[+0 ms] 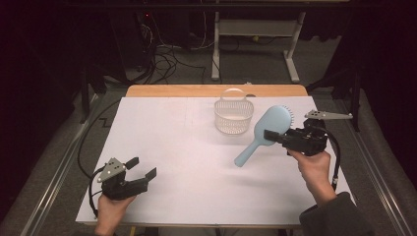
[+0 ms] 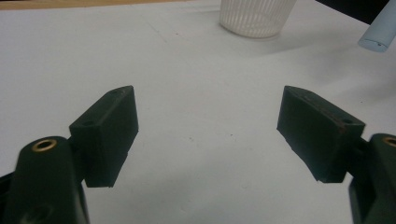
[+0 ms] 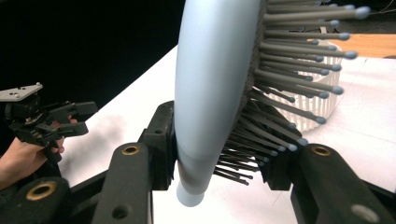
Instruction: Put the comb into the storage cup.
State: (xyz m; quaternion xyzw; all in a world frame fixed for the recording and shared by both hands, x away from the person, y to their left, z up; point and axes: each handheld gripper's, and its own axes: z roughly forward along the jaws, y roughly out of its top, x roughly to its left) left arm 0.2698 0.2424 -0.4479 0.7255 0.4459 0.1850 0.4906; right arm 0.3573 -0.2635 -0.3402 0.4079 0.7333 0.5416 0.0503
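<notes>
— What does the high view catch?
— The right gripper (image 1: 273,136), at four o'clock of the white basket (image 1: 233,116), clamps a blue hairbrush (image 1: 265,132) above the white table (image 1: 187,162).
— And its own camera?
— Closer: one jaw on the brush's smooth back, one in the bristles (image 3: 299,60).
— The left gripper (image 1: 144,168)?
— At seven o'clock, jaws wide apart, holding nothing.
</notes>
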